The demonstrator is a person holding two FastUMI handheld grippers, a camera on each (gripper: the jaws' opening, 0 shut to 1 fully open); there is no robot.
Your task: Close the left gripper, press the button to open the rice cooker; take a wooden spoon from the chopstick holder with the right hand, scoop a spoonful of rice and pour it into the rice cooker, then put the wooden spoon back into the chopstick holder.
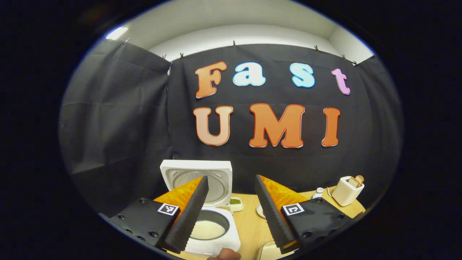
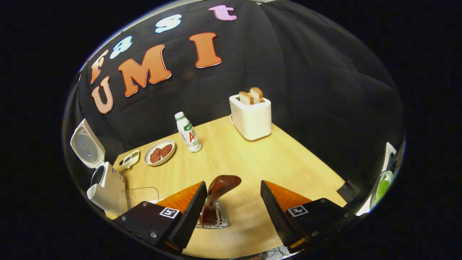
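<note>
The white rice cooker [image 1: 216,245] stands open with its lid [image 1: 196,173] raised, and white rice [image 1: 206,229] lies in its pot. My left gripper [image 1: 231,180] hovers above and just right of it, open and empty. The dark wooden spoon [image 2: 221,187] stands in the wire chopstick holder [image 2: 216,218] on the table. My right gripper [image 2: 233,183] is open around the spoon, whose bowl leans near the left finger [image 2: 193,209]; I cannot tell if they touch. The open rice cooker [image 2: 106,186] also sits at the table's left edge in the right gripper view.
On the wooden table [image 2: 252,159] are a white toaster [image 2: 251,115] with bread, a small bottle [image 2: 188,132], a plate [image 2: 159,152] of reddish food and a small dish [image 2: 130,159]. A clear container [image 2: 140,196] stands beside the cooker. A fingertip [image 1: 225,254] shows below it.
</note>
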